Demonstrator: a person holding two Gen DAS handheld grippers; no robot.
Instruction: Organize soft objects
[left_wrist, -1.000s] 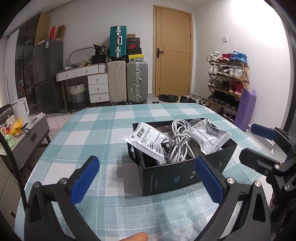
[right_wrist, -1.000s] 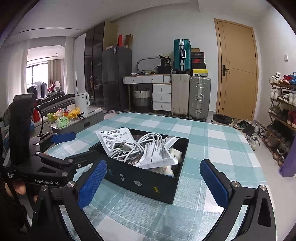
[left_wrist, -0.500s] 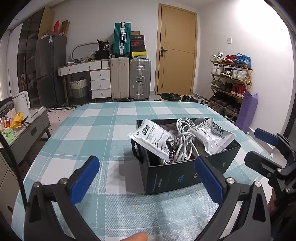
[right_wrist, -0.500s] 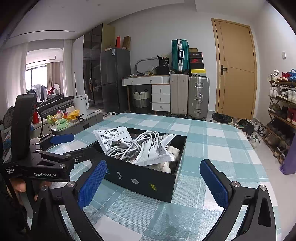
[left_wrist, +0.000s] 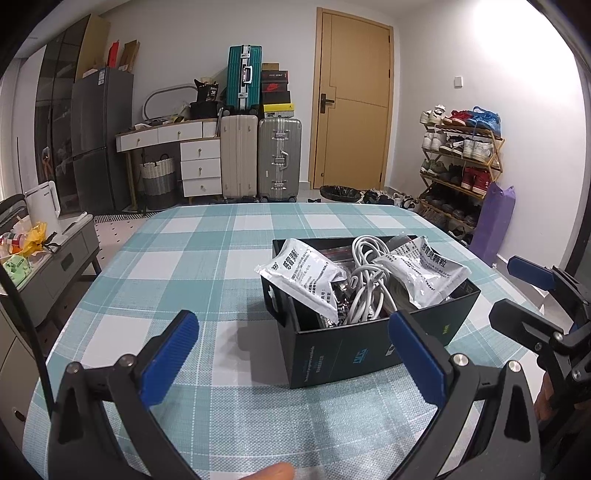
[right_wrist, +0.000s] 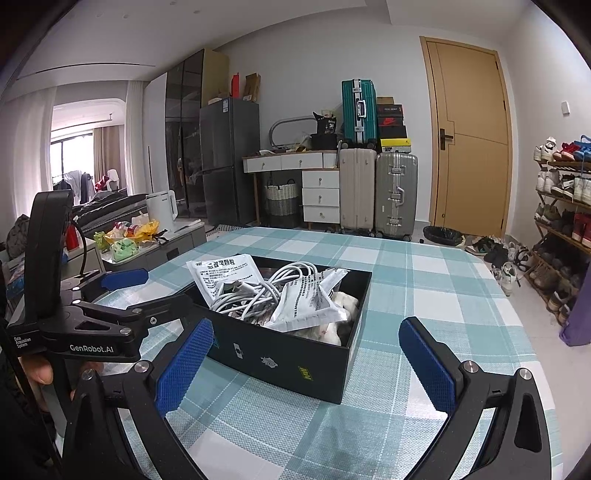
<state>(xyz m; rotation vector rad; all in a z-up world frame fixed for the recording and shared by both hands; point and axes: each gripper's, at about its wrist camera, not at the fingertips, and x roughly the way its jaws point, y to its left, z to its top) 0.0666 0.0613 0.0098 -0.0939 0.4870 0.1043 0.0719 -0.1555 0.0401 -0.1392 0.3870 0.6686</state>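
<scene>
Holding two sachets (left_wrist: 301, 275) and one cable bundle (left_wrist: 364, 284), one box (left_wrist: 343, 354)

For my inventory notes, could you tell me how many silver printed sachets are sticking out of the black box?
2. One sachet leans over the black box's left end; the other sachet lies toward its right side, beyond the white cable. More may be buried underneath.

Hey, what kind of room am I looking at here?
Most likely a lived-in apartment's entry and dining area: a shoe rack beside the front door, stacked suitcases, a fridge, and a table with a checked tablecloth.
</scene>
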